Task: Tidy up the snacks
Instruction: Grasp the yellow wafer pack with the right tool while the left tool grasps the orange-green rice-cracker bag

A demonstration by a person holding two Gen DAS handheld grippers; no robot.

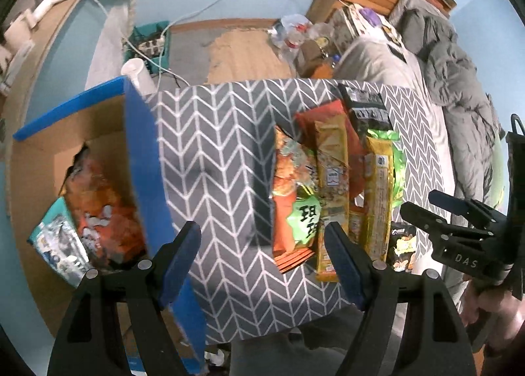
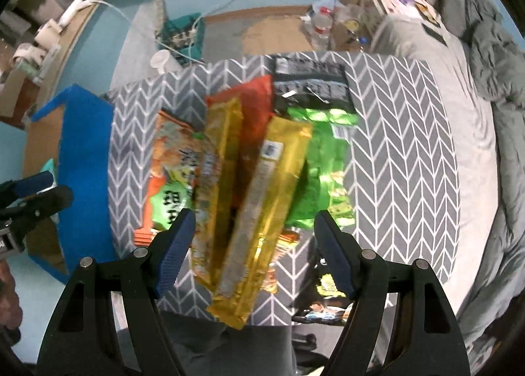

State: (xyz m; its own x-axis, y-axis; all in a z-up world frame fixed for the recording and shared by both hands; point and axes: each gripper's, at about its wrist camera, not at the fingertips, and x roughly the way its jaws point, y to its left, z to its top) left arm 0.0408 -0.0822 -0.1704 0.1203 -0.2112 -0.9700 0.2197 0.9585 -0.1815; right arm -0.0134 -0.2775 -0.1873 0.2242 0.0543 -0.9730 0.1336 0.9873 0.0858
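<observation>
1. The snacks sit in a messy pile on the gray zigzag cloth [image 2: 410, 152]; the blue box [image 1: 144, 159] stands at the cloth's left edge
2. In the box there are already an orange bag [image 1: 105, 208] and a pale blue pack [image 1: 60, 244], so some of the job looks done
3. The right gripper [image 2: 254, 244] hangs over the near end of the pile. Its fingers are wide apart and hold nothing
4. A gold pack [image 2: 262, 221] lies right between those fingers. It is long and thin, and it runs from about 6 o'clock up to 12 o'clock, tipped a bit toward 1
5. A second gold pack [image 2: 216, 185] lies just left of it, at about 11 o'clock. A green bag [image 2: 321, 172] is at 1 o'clock, a red bag [image 2: 256, 106] at 12, and a black bag [image 2: 311, 80] at the far end
6. An orange and green bag [image 2: 170, 179] lies at 10 o'clock, at the left side of the pile
7. The left gripper [image 1: 262, 254] is wide apart too and holds nothing. From it the box is at 9 o'clock and the pile is at 1 o'clock
8. I think the right gripper is closer to the first gold pack. The pack's thin sides face the two fingers, so closing them should pinch it across its narrow way
9. The box is off at 9 o'clock from the right gripper, past the pile
</observation>
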